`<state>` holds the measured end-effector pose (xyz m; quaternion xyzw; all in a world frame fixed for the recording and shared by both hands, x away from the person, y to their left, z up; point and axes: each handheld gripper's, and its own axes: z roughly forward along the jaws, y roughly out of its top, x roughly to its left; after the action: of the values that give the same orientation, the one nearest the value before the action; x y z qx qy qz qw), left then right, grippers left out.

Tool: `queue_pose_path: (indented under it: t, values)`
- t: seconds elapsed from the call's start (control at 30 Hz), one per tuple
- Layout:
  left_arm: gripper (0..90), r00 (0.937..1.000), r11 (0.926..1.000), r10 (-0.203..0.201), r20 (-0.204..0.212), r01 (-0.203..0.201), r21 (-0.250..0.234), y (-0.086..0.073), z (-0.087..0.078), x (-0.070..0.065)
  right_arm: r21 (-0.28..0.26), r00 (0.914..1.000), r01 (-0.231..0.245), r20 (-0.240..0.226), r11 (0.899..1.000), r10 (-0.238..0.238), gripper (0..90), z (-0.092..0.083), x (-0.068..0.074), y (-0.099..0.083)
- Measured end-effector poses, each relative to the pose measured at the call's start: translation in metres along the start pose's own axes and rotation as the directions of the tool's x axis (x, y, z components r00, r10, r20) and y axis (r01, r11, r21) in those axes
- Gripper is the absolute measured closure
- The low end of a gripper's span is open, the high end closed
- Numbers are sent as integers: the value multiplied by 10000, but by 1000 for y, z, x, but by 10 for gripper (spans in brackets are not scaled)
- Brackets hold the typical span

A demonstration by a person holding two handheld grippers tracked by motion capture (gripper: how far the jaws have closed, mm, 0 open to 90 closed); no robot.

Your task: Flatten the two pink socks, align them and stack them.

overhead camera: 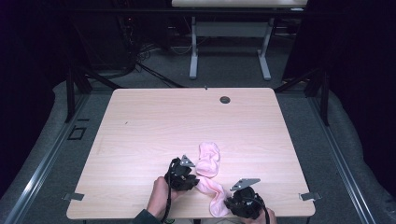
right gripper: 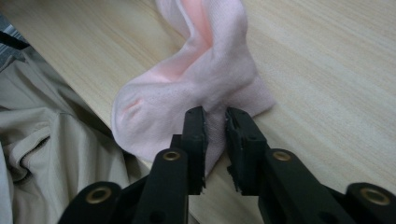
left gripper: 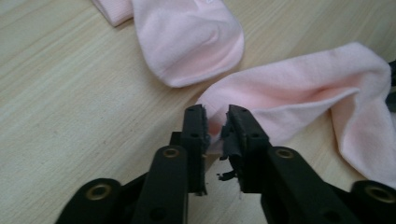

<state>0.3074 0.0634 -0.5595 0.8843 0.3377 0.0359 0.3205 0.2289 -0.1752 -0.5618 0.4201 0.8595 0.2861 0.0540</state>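
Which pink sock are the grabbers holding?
The near sock by the table's front edge: both grippers pinch it, one at each end. The far sock lies free, untouched.

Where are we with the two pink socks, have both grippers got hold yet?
Done: the left gripper and right gripper each pinch an end of the near pink sock. In hand: that sock lies bent on the table. Left: the far pink sock lies untouched; the socks are not yet paired.

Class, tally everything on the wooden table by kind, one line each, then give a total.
Pink socks: 2, far sock and near sock
Black grippers: 2, left gripper and right gripper, each clamped on the near sock
Total: 4
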Motion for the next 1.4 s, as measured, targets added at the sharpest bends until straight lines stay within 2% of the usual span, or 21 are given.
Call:
queue_pose_path:
  t: [0.03, 0.13, 0.47, 0.5, 0.6, 0.67, 0.73, 0.9, 1.0, 1.03, 1.07, 1.1, 1.13, 1.2, 1.23, 1.27, 1.3, 1.33, 1.4]
  values:
    - [861, 10000, 10000, 92, 34, -92, 4, -1, 0, -1, -90, 9999, 133, 86, 9999, -132, 835, -1, 1, 0]
    - [886, 9999, 9999, 134, -97, -135, -49, -2, 1, -3, -227, 9998, 170, 114, 9996, -167, 849, -2, 1, -1]
    - [895, 9994, 9995, 286, -193, -288, -133, -9, -9, -3, -535, 9987, 218, 462, 9983, -193, 856, -14, -6, 1]
    - [895, 9994, 9994, 283, -215, -287, -199, -11, -10, -3, -537, 9980, 393, 520, 9978, -365, 859, -18, -9, 3]
    - [895, 9990, 9989, 379, -218, -385, -279, -17, -17, -4, -524, 9967, 530, 646, 9972, -496, 860, -20, -11, 6]
    - [895, 9988, 9983, 431, -252, -440, -377, -21, -22, -6, -349, 9929, 961, 740, 9948, -933, 861, -21, -14, 12]
    - [895, 9985, 9979, 502, -233, -511, -399, -24, -27, -6, -321, 9918, 1075, 733, 9937, -1050, 861, -21, -14, 14]
    - [895, 9979, 9970, 534, -374, -554, -541, -35, -38, -8, 93, 9798, 1728, 1004, 9849, -1729, 862, -14, -21, 24]
    - [891, 9971, 9971, 624, -435, -642, -413, -39, -40, -9, 135, 9784, 1849, 918, 9827, -1854, 859, -9, -22, 25]
    - [882, 9980, 9978, 504, -390, -520, -410, -40, -41, -9, 211, 9782, 1867, 889, 9822, -1878, 849, -8, -22, 25]
    - [809, 9986, 9979, 355, -385, -376, -534, -41, -44, -8, 214, 9797, 1822, 806, 9830, -1833, 773, -5, -21, 25]
    - [732, 9986, 9979, 355, -385, -376, -534, -41, -44, -8, 214, 9797, 1822, 806, 9830, -1833, 773, -5, -21, 25]
    - [670, 9991, 9972, 166, -393, -194, -718, -42, -48, -7, -98, 9835, 1719, 593, 9851, -1711, 708, -7, -23, 24]
    - [654, 9987, 9945, -148, -480, 98, -1042, -41, -56, -3, -151, 9853, 1642, 507, 9863, -1633, 688, -10, -24, 24]
    - [610, 9970, 9917, -505, -594, 430, -1209, -40, -60, 0, -224, 9874, 1508, 517, 9883, -1495, 669, -13, -26, 23]
    - [580, 9939, 9910, -682, -865, 574, -1211, -39, -61, 3, -399, 9926, 1124, 509, 9929, -1103, 649, -16, -29, 24]
    - [580, 9902, 9897, -918, -1050, 791, -1191, -37, -61, 5, -399, 9926, 1124, 509, 9929, -1103, 649, -16, -29, 24]
    - [549, 9872, 9890, -1060, -1192, 923, -1156, -35, -60, 8, -448, 9948, 878, 557, 9951, -852, 633, -16, -31, 25]
    - [549, 9825, 9899, -1179, -1444, 1048, -950, -30, -53, 9, -446, 9953, 800, 592, 9958, -773, 632, -14, -32, 25]
